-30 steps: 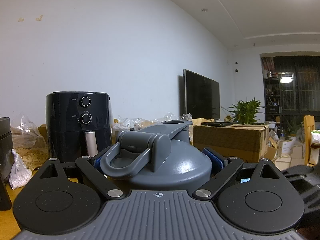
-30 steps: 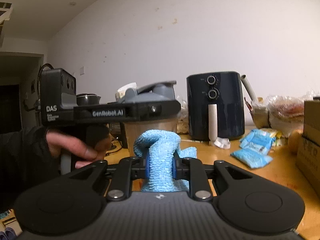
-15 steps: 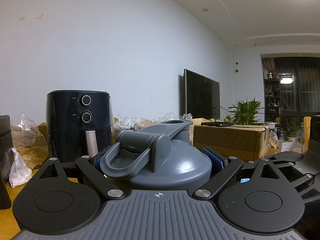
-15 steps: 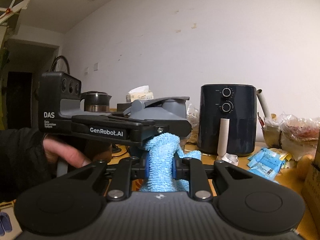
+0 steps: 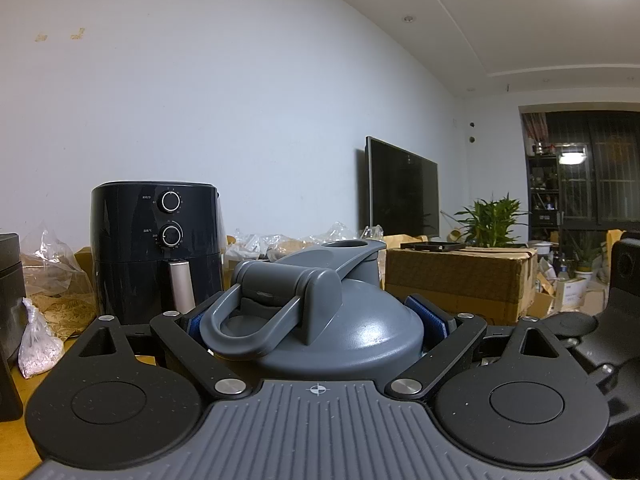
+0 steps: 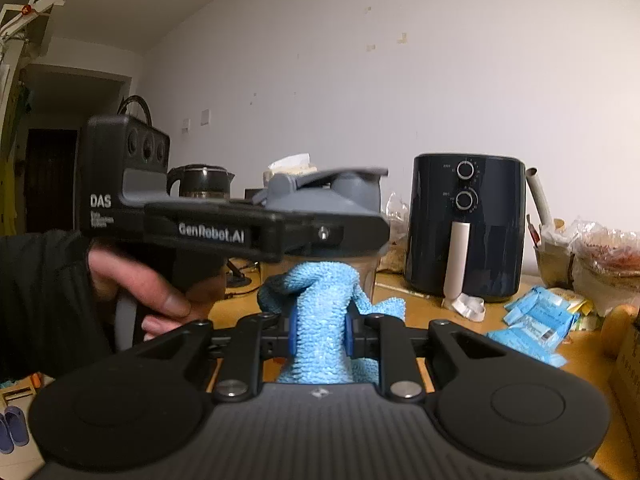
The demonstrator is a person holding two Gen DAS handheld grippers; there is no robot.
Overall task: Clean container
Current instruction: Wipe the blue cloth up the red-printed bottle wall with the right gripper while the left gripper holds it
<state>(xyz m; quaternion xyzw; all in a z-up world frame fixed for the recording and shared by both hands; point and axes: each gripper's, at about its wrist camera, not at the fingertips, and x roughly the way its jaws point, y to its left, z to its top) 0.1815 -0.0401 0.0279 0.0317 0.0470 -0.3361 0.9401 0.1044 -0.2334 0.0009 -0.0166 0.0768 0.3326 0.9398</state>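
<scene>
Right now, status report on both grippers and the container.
Left gripper clamps grey-lidded shaker container. Right gripper pinches blue microfibre cloth, beside it. Nothing between.

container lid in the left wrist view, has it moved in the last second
No. The grey container lid sits between the left claw fingers exactly as before, lined up the same against the black air fryer behind it.

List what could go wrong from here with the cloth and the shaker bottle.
1. The left gripper clamps only the grey lid of the shaker bottle; wiping pressure could twist the bottle or loosen that lid.
2. The right gripper pinches a narrow fold of the blue cloth; it may slip out while rubbing.
3. The flip cap stands open and could catch the cloth.
</scene>
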